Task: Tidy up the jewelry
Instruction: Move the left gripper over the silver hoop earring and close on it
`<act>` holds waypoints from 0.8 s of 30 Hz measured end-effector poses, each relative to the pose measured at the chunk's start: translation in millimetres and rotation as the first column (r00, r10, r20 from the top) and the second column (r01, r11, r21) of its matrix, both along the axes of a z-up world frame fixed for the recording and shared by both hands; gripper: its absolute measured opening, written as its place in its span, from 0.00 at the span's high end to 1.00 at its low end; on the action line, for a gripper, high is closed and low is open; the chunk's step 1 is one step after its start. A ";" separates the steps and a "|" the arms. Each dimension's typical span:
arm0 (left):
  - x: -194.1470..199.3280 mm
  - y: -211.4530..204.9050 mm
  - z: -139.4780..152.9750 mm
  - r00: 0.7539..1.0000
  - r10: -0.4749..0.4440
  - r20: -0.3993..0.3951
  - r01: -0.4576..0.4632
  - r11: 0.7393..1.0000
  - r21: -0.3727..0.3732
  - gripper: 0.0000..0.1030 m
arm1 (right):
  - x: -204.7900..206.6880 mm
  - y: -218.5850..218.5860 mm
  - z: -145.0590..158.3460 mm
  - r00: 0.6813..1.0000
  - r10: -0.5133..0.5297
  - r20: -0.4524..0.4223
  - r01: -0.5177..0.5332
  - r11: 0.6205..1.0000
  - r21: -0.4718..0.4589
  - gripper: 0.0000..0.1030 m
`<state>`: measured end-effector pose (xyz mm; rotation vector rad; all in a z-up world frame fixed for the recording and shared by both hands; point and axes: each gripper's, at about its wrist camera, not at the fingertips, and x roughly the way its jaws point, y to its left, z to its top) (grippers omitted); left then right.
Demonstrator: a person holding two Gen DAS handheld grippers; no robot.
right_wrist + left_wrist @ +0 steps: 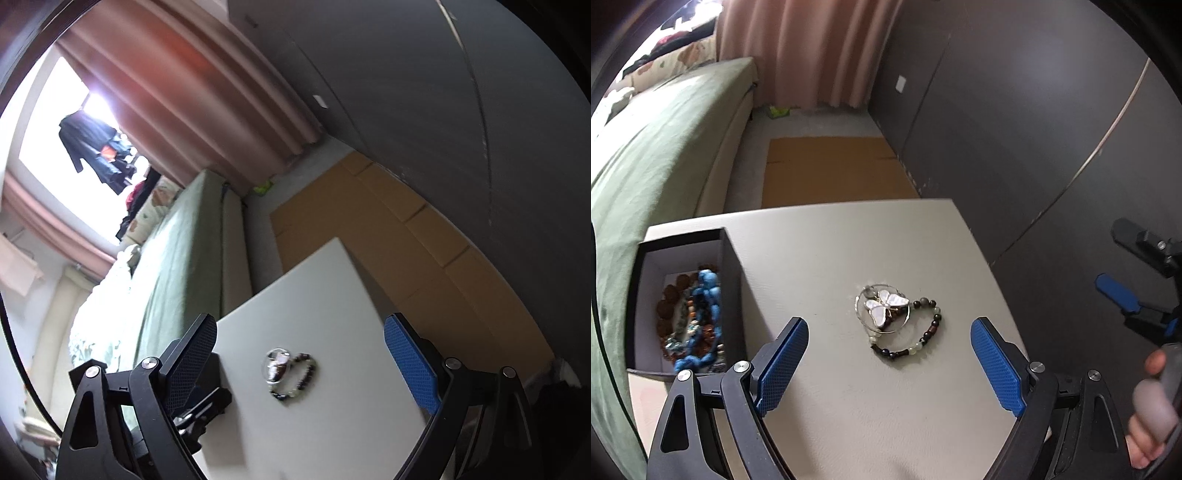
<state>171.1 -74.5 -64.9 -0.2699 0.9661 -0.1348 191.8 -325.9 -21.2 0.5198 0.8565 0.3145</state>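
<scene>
- The left gripper [889,341] is hovering over the white counter [820,258] with its blue pads spread wide and nothing pinched between them.
- Ahead of that gap, a beaded bracelet [925,338] is lying on the counter in a loose heart-shaped loop, and a white butterfly pendant [884,308] on a thin silver ring is resting on the loop's left part.
- To the left, at the counter's edge, an open black box [729,266] is holding a heap of blue and brown bead strings [698,317], well apart from the bracelet.
- The right gripper [300,360] is hanging spread as well, gripping nothing; in the left wrist view it is showing at the right edge, with a person's fingers [1154,406] wrapping its handle.
- From the right wrist view, the bracelet and pendant are lying on the counter between the two fingers' lines, slightly blurred.
- Beyond the counter, a green-covered bed [665,147], flattened cardboard [834,173] on the floor and a pink curtain [809,51] are showing.
</scene>
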 end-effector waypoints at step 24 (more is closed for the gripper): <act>69.0 -47.6 -67.5 0.975 -0.029 -0.218 0.079 0.972 0.222 0.30 | 17.2 -46.8 -40.1 0.981 -0.063 -0.183 0.064 0.998 0.004 0.10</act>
